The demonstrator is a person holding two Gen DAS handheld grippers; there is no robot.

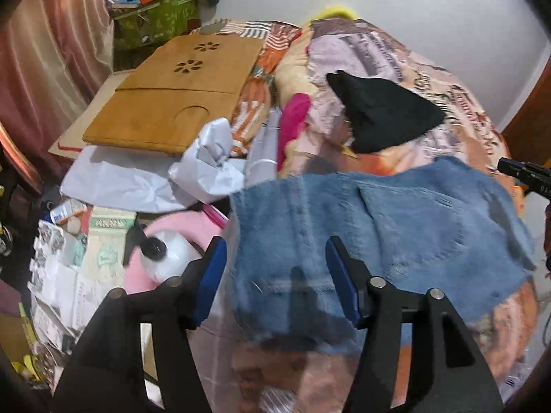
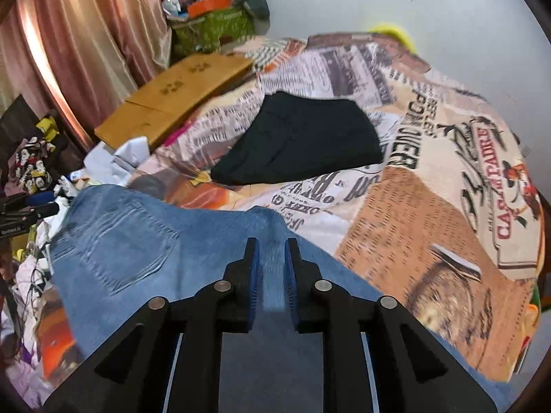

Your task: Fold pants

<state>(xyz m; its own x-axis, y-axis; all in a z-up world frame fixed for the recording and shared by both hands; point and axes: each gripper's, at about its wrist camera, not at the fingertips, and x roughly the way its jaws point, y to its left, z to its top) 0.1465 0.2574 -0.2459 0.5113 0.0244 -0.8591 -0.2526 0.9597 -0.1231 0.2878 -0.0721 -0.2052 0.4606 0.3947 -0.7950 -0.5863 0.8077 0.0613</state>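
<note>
- The jeans (image 1: 378,234) are soft, limp denim. You can expect them to have some weight, to drape and sag wherever you leave them unsupported, and to hold a crease fairly well once pressed flat.
- Take hold at an edge or a corner, where the seams and hem give the pads something thick to bite. A pinch in the middle of a panel would likely just lift a loose tent of cloth.
- They look faded mid-blue, with a stitched back pocket (image 2: 134,241) facing up and a frayed edge on one side.
- They lie on the bed (image 2: 430,206), on its printed newspaper-pattern cover, at the near edge just below both cameras. A folded black garment (image 2: 303,141) sits farther back, well apart from them.
- Your left hand-held gripper (image 1: 275,275) has its jaws standing apart over the denim, with nothing pinched between the blue pads.
- Your right hand-held gripper (image 2: 272,272) has its jaws nearly together. Blurred denim shows in the narrow gap, but you cannot tell from this view whether the pads press on it.
</note>
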